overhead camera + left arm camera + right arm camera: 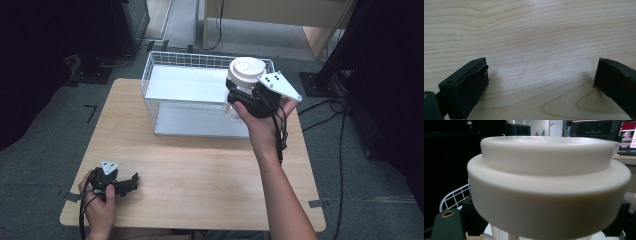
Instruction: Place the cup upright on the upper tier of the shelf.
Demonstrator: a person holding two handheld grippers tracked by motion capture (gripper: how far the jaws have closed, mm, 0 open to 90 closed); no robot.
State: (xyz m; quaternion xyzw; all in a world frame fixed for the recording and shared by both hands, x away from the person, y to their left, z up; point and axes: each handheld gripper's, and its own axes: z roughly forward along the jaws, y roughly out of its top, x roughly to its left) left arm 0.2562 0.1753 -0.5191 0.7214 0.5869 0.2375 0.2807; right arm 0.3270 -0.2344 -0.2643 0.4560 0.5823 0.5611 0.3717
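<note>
A container with a cream stepped lid (pixel 246 71) is clamped between the jaws of the right gripper (pixel 245 100), which are closed on its clear body just below the lid, so the wide lid rim overhangs the jaws and guards against slipping downward. The container is held aloft over the right end of the white wire basket (pixel 161 62), at the far side of the wooden table (pixel 200 170); a lowering into the basket is judged likely. Open basket floor lies to the left, while the right wall stands close. The left gripper (pixel 131 183) is rested at the near left table corner, jaws spread wide and empty, well apart from the basket.
</note>
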